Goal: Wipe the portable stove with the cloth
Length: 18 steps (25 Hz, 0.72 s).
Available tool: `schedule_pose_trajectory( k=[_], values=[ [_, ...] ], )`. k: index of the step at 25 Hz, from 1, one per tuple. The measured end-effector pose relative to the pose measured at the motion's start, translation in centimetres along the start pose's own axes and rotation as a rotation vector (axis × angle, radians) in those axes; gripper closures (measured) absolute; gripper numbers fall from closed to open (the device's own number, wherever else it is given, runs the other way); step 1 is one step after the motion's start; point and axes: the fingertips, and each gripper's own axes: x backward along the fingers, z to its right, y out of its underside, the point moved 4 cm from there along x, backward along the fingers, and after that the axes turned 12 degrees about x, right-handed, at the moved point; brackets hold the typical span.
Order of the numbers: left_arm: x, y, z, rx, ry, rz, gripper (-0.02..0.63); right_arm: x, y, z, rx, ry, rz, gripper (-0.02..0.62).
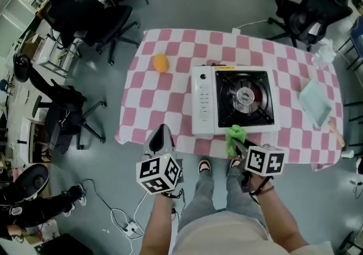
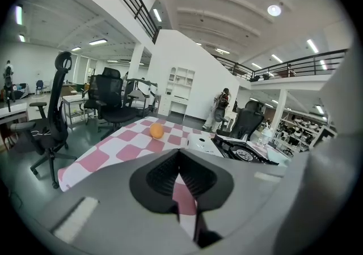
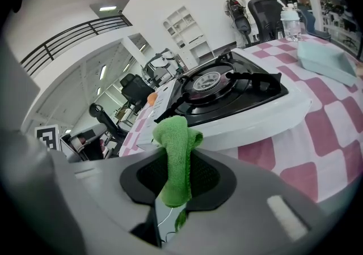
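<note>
The white portable stove (image 1: 205,103) with a black burner top (image 1: 245,99) sits on the pink-checked table (image 1: 147,98). My right gripper (image 1: 238,144) is shut on a green cloth (image 1: 234,137) just off the stove's near edge. In the right gripper view the cloth (image 3: 176,154) sticks up between the jaws, with the stove (image 3: 229,98) right ahead. My left gripper (image 1: 160,137) hovers at the table's near edge, left of the stove, shut and holding nothing. The left gripper view shows its jaws closed together (image 2: 180,175) and the stove (image 2: 238,149) ahead to the right.
An orange ball (image 1: 160,63) lies on the table left of the stove. A pale blue dustpan-like tray (image 1: 316,102) and a clear plastic bottle (image 1: 323,52) are at the right end. Black office chairs (image 1: 91,18) stand around the table; cables lie on the floor.
</note>
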Motion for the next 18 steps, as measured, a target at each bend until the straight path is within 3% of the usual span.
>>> schedule_pose_trajectory(
  k=[18],
  values=[
    [-2.0,0.2,5.2,-0.049,0.071,-0.019,0.606,2.4,0.1,3.8,-0.049,0.037,0.029,0.517]
  ],
)
